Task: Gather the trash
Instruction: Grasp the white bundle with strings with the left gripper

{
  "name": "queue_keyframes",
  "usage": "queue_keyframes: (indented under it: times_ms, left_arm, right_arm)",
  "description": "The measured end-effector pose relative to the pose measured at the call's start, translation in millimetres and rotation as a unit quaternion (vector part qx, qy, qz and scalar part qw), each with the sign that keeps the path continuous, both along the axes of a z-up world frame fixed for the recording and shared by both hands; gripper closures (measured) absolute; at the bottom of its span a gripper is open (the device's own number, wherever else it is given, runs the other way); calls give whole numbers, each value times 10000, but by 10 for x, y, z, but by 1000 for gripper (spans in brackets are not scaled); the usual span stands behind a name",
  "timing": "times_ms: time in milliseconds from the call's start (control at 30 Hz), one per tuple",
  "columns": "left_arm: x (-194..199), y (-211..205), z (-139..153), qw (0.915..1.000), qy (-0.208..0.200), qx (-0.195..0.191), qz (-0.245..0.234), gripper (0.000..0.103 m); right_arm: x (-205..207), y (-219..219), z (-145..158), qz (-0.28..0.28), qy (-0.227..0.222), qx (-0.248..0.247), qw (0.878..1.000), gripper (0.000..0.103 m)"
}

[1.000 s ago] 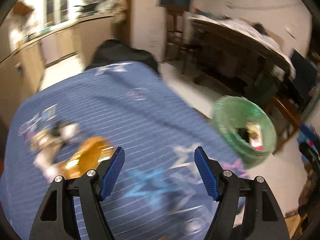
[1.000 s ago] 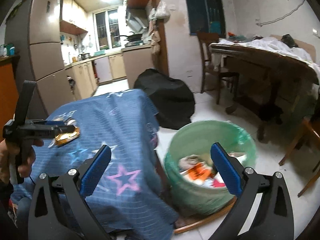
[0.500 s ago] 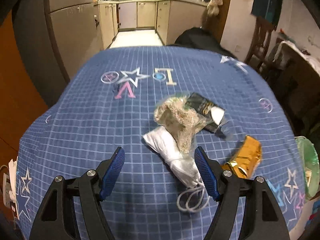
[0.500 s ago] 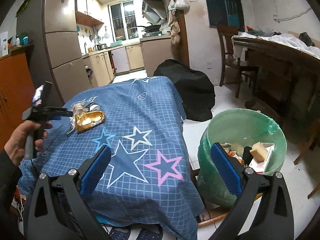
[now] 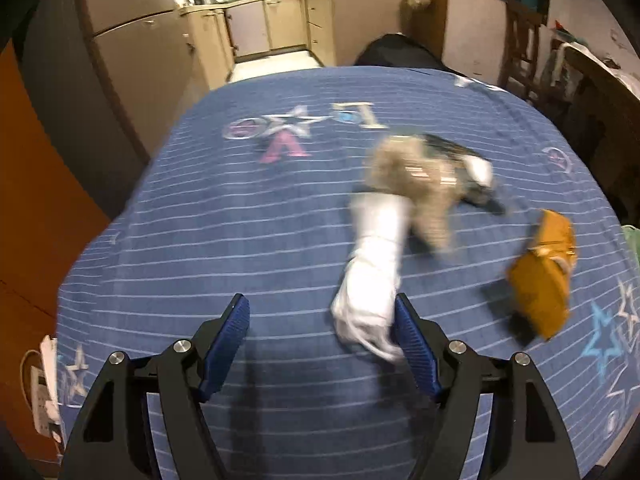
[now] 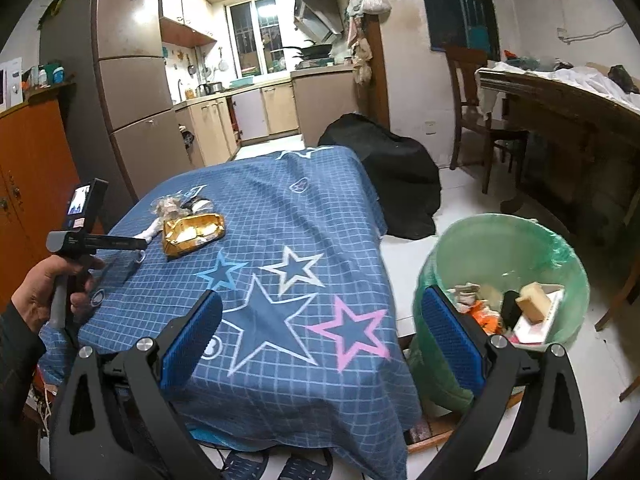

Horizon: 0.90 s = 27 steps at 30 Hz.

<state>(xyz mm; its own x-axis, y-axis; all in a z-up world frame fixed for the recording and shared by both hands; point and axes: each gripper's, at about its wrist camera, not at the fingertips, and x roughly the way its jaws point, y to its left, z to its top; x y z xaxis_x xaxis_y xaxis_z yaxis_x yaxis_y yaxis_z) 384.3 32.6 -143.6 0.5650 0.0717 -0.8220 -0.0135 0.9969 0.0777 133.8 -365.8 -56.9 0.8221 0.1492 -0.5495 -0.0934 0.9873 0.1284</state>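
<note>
Trash lies on the blue star tablecloth [image 5: 240, 240]: a white face mask [image 5: 374, 272], a crumpled tan bag [image 5: 416, 184], a dark wrapper [image 5: 472, 176] and a gold wrapper [image 5: 544, 276]. My left gripper [image 5: 322, 344] is open and empty, low over the cloth, its right finger beside the mask's near end. In the right wrist view the left gripper [image 6: 120, 244] reaches toward the gold wrapper [image 6: 192, 234]. My right gripper [image 6: 320, 344] is open and empty, hovering between the table's near corner and the green-lined trash bin [image 6: 504, 300].
The bin holds several pieces of trash. A black bag [image 6: 396, 184] lies on the floor behind the table. A wooden table [image 6: 568, 120] and chair [image 6: 476, 100] stand at right. A fridge [image 6: 128, 92] and an orange cabinet [image 6: 36, 172] stand at left.
My left gripper swung from the bin side to the trash pile and moved in close to the white mask. My right gripper drew back from the bin toward the table.
</note>
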Motion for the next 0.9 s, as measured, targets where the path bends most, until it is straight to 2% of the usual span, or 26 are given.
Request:
queue_keyframes:
  times_ms: [167,333,467,533,600,667,767,900]
  left_arm:
    - [-71,180,6,9998,-95,-114,-142,29]
    - [-103,89,63,9980,-412,-13,-476,29]
    - [56,91,27,9964,-401,29,-746,29]
    - [166,75,-26,9957,-309,51,-869,29]
    - [199,65,-67,9948,-242,-34,-985,36]
    - [183,69,-74,9935,-195,-323,-1075,63]
    - [153,43,-95,9949,-246,-282,-933,64]
    - [140,57,-106,9956,-268,-403,-799,64]
  right_arm:
    - [172,215,24,324,26,58,9995,7]
    - [470,545,71,1042,192,239,9941,7]
    - [825,714,-22,1438,848,1035,9805,7]
    - [1010,774,-89,1403,1201,1494,9714,7]
    - [1236,896,-151,1353,1534,1856,9611,7]
    - [1465,1068,-191,1183,1780,1924,9578,7]
    - [1776,1333,-230,865,2120,2017,9523,7]
    - [2075,1607,-318,240,2387,1641,9568,7]
